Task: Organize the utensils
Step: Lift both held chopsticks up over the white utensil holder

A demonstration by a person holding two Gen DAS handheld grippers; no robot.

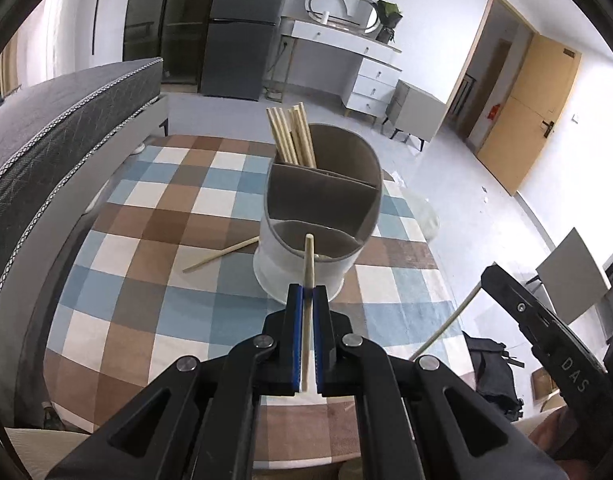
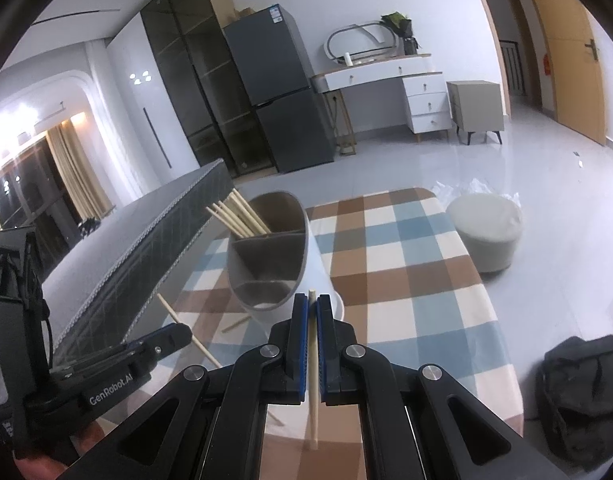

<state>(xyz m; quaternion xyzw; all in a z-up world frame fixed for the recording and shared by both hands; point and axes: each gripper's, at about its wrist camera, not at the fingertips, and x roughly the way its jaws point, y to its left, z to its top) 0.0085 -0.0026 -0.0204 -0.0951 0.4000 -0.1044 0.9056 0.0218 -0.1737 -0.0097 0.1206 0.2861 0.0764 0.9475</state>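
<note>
Chopsticks (image 1: 291,136) already stand in the far compartment of the holder (image 1: 322,216) at frame centre; left gripper (image 1: 307,292) and right gripper (image 2: 313,304) each clamp one chopstick; one stray stick (image 1: 220,254) lies on the table left of the holder; next, I judge, tilt and drop both in.

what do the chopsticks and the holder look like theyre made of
Chopsticks: probably bamboo or light wood, pale tan and matt. Holder: likely plastic, smooth pale grey-white shell with darker taupe dividers; ceramic can't be ruled out.
</note>
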